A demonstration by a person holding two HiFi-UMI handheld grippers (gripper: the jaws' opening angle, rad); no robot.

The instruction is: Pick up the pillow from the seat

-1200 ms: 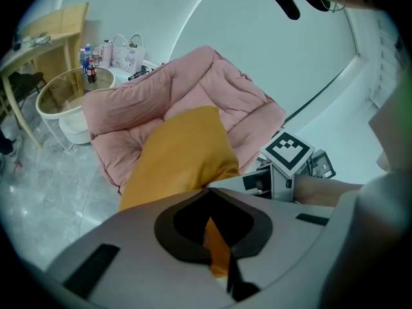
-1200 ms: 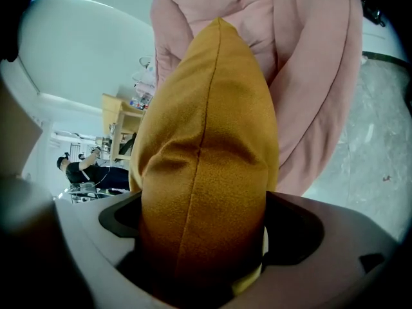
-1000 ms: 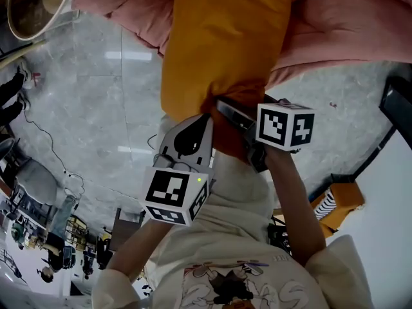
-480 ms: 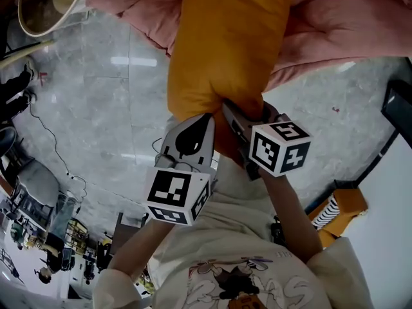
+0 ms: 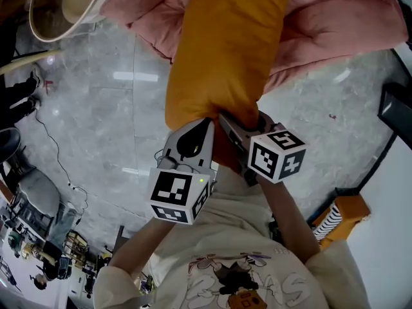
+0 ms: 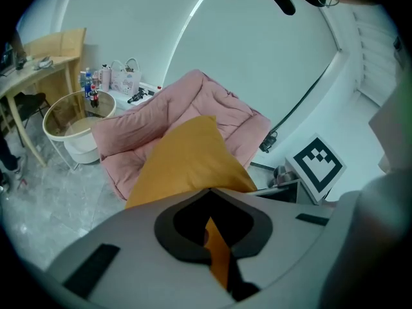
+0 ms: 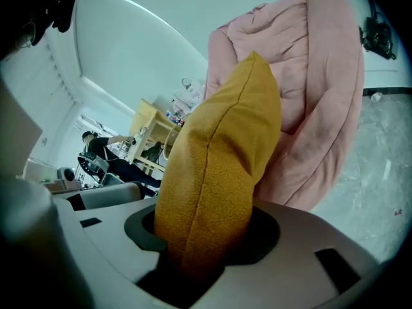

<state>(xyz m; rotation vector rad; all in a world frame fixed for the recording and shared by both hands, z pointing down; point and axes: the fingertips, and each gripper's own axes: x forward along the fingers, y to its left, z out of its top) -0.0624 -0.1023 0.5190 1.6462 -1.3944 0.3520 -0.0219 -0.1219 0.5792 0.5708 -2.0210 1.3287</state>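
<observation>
An orange pillow (image 5: 222,50) leans on the pink quilted seat (image 5: 335,24), its near end reaching toward me. My left gripper (image 5: 196,131) is shut on a thin fold at the pillow's near left corner; in the left gripper view a strip of orange pillow (image 6: 183,163) runs down between the jaws of that gripper (image 6: 215,237). My right gripper (image 5: 235,124) is shut on the near right part of the same end. In the right gripper view the pillow (image 7: 219,153) fills the gap of that gripper (image 7: 193,250), and the seat (image 7: 322,76) rises behind it.
A round glass side table (image 5: 64,5) with a pale basket stands left of the seat on the grey stone floor. A cable (image 5: 45,134) trails across the floor at the left. A striped orange object (image 5: 341,211) and a black edge (image 5: 396,108) lie at the right. A wooden desk (image 6: 45,63) stands behind the side table.
My right gripper has drawn closer to me and closed onto the pillow's near end. The pillow's near end has come slightly toward me. The left gripper has barely shifted.
</observation>
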